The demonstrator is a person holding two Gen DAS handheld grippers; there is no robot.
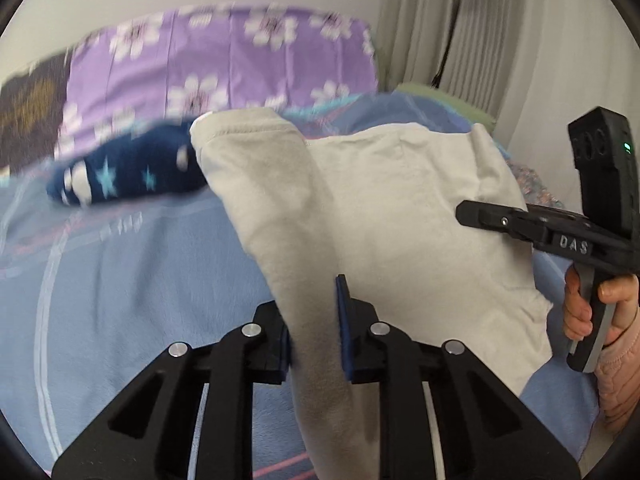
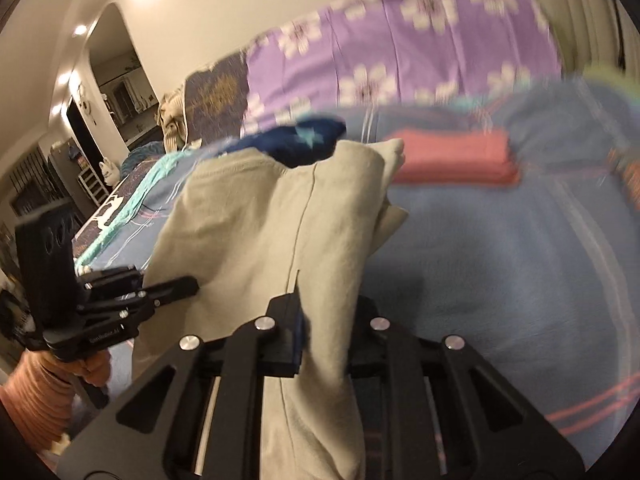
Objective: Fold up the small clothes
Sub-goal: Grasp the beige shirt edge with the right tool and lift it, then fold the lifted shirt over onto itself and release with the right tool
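Note:
A cream-white small garment [image 1: 380, 208] hangs lifted above the blue bed cover, stretched between both grippers. My left gripper [image 1: 314, 332] is shut on one edge of it, cloth bunched between the blue pads. My right gripper [image 2: 324, 332] is shut on the other edge of the same garment [image 2: 260, 232]. The right gripper also shows in the left wrist view [image 1: 472, 214], at the cloth's right side. The left gripper shows in the right wrist view [image 2: 184, 284], at the cloth's left side.
A dark blue star-patterned garment [image 1: 128, 176] lies on the blue bed cover [image 1: 120, 300] behind the cloth. A folded pink-red garment [image 2: 456, 156] lies further back right. A purple flowered pillow [image 1: 224, 60] stands at the bed's head. Curtains [image 1: 500, 40] hang at right.

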